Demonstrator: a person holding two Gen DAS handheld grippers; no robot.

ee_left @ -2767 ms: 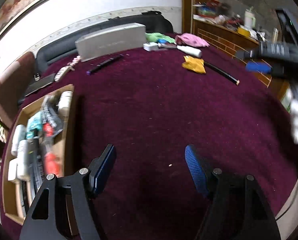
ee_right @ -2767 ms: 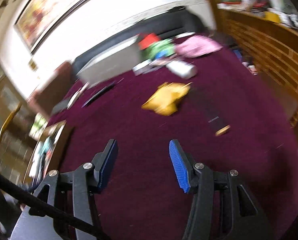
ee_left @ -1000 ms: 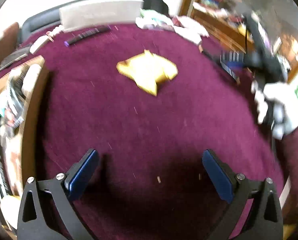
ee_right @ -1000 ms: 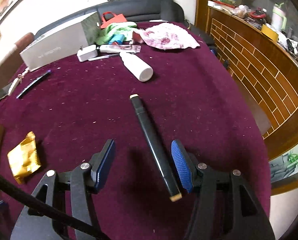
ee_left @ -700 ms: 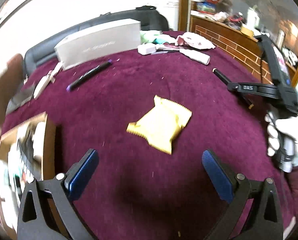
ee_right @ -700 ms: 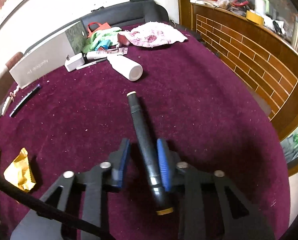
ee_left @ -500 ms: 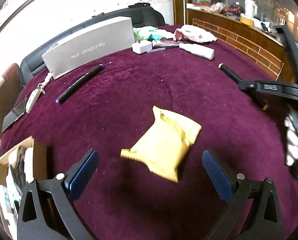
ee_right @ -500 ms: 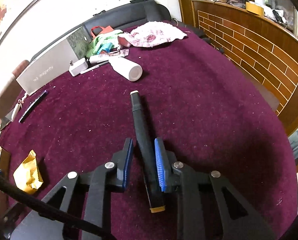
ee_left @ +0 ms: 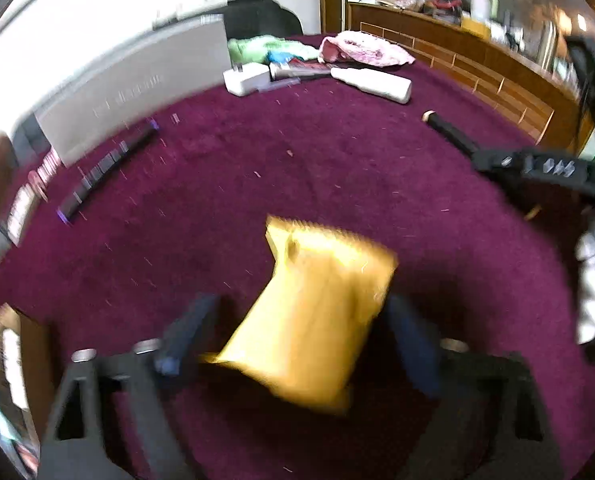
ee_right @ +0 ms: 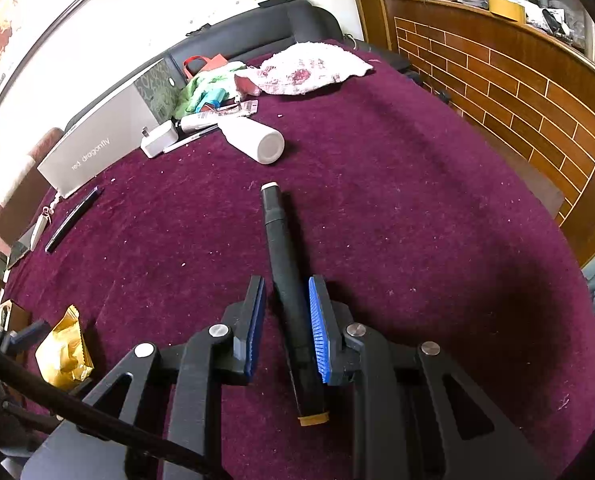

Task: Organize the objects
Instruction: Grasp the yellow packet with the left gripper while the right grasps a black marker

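Shiny foil packet (ee_left: 313,312) — crinkled, matt black marker (ee_right: 287,276), fuzzy maroon tablecloth (ee_right: 417,220), ribbed jaws

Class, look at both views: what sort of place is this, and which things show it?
Probably a lived-in room at home: a table under a maroon cloth, a black sofa along the wall, a framed picture, and a cluttered wooden counter.

On the table (ee_right: 437,208), the marker (ee_right: 285,264) lies between the fingers of the right gripper (ee_right: 285,324), its far end toward a bottle on its side (ee_right: 253,142). Behind the bottle sit a charger (ee_right: 157,140), a tube (ee_right: 197,120) and heaped cloths (ee_right: 309,66), with a long box (ee_right: 93,148) to their left. The snack packet (ee_left: 317,320) lies between the closing jaws of the left gripper (ee_left: 293,332), and a pen (ee_left: 105,172) lies before the box.
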